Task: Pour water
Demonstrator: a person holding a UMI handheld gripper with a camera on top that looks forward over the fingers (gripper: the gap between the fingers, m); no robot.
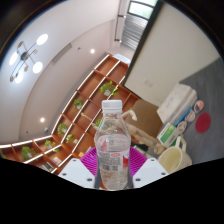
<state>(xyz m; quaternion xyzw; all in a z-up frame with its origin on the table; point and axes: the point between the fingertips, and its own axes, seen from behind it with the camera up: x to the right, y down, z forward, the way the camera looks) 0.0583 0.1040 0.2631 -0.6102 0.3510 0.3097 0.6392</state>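
A clear plastic water bottle with a white cap and a red-and-white label stands between my fingers. My gripper is shut on the bottle, its pink pads pressing the bottle's lower half from both sides. The bottle is lifted off any surface and the whole view is tilted, so the room leans. A pale yellow cup sits on the table to the right, beyond the fingers.
A white box and a light package lie on the table at right, with a red round thing further right. Wooden shelves with green plants run behind the bottle. Ceiling lights show at left.
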